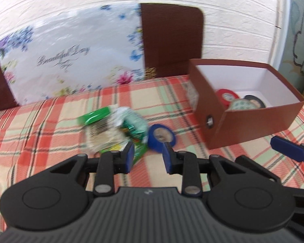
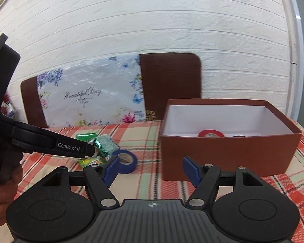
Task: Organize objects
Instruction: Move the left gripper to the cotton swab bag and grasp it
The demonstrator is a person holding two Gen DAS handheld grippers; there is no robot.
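One blue tape roll [image 1: 161, 138] lies out on the checked tablecloth [image 1: 40, 125], tilted on its edge, just beside a heap of green snack packets [image 1: 119, 129] and near the brown box [image 1: 251, 121]. Three further rolls already sit inside the box: a red roll [image 1: 226, 96], a black roll [image 1: 254, 100] and a patterned pale roll [image 1: 240, 104]. Handling, by estimate: the blue roll is light, stiff across its ring and mildly grippy on the outer wrap; best taken across the ring wall, one pad inside the core and one outside, or across the full width if the opening allows. The packets look soft, crinkly and slippery, likely to slide or deform under a pinch. Left gripper [image 1: 148, 158]: jaws moderately apart, holding nothing, hovering just short of the blue roll and the nearest packet. Right gripper [image 2: 150, 171]: jaws wide apart, empty, facing the box's near wall. Obstructions: the packets crowd the roll's left flank, so a careless approach could catch foil; the box wall stands high and must be cleared from above. Behind stand a floral bag [image 2: 91, 97] and a dark brown board [image 2: 172, 81] against the white brick wall [image 2: 152, 20].
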